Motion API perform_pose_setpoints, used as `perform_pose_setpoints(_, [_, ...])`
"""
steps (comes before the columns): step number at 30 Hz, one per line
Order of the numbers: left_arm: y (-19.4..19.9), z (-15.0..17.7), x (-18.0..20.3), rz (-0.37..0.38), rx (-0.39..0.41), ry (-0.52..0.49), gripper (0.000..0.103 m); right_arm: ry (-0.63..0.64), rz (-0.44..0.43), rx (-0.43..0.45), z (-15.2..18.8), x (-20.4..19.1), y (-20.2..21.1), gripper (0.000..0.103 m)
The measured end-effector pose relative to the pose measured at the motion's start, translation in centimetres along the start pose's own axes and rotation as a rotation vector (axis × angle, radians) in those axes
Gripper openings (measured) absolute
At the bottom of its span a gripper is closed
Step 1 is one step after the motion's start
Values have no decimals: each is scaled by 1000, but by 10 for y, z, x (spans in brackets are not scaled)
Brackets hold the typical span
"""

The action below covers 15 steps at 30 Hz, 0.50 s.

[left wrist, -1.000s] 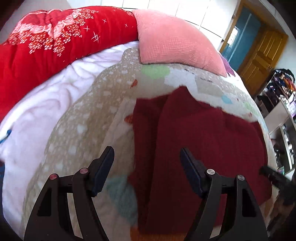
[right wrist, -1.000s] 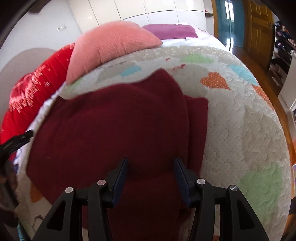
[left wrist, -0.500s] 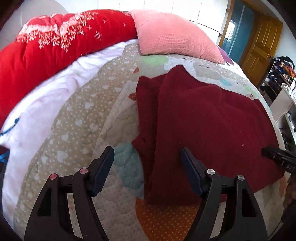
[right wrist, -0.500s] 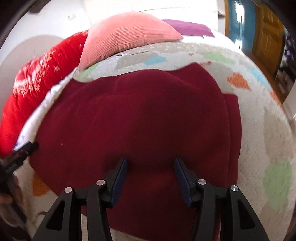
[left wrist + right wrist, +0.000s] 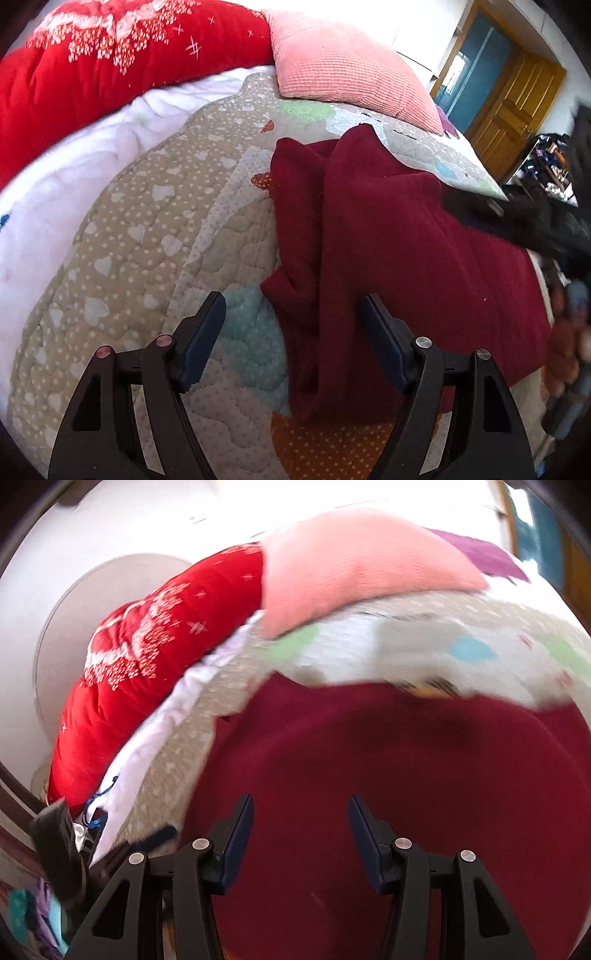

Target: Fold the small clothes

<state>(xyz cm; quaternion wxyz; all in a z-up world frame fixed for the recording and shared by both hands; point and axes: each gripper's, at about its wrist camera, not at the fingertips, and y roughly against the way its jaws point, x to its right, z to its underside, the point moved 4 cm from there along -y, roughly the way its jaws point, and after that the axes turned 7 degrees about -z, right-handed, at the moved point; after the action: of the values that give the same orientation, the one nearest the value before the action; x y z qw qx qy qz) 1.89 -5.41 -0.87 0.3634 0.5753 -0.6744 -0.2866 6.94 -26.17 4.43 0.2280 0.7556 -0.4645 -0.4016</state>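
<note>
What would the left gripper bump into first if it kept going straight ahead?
Probably the folded dark red knit garment. The open left gripper points at the garment's left folded edge, which lies on the patchwork heart quilt. Depth is unclear, so it might meet the quilt first.

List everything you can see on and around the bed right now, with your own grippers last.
garment: one, dark red, partly folded on the quilt
quilt: one, beige with pastel hearts, covering the bed
pillow: one, pink, at the head of the bed
duvet: one, red with white print, bunched left of the pillow
door: one, wooden, far right
left hand-held gripper: one, black, open over the garment's left edge
right hand-held gripper: one, black, open above the garment
</note>
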Motion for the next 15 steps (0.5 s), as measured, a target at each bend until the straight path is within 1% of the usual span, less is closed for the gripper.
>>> perform_pose_setpoints(1, [0,0,-1,8,-4,5,76,38,3,-2,-7,-9,-9,45])
perform_pose_setpoints(2, [0,0,-2,12,-7,5,76,90,25,1,-17,-20,-22,33])
perform_pose_setpoints(3, [0,0,-2,15,-9,1,76,107,43,4,-24,-24,-30,30])
perform_pose_setpoints(6, [0,0,-1,20,-13,-2,77,87,44,-12,-45,-27,-61,30])
perform_pose_setpoints(9, [-1,-1,-2,26,-17,-1,77,83,86,-29,-61,-23,-91,30])
perform_pose_setpoints(12, [-4,-3,-3,38,-20,5,78,40,93,-88,-66,-13,-124,30])
perform_pose_setpoints(15, [-4,-3,-5,46,-23,11,79,61,107,-93,-70,-15,-137,32])
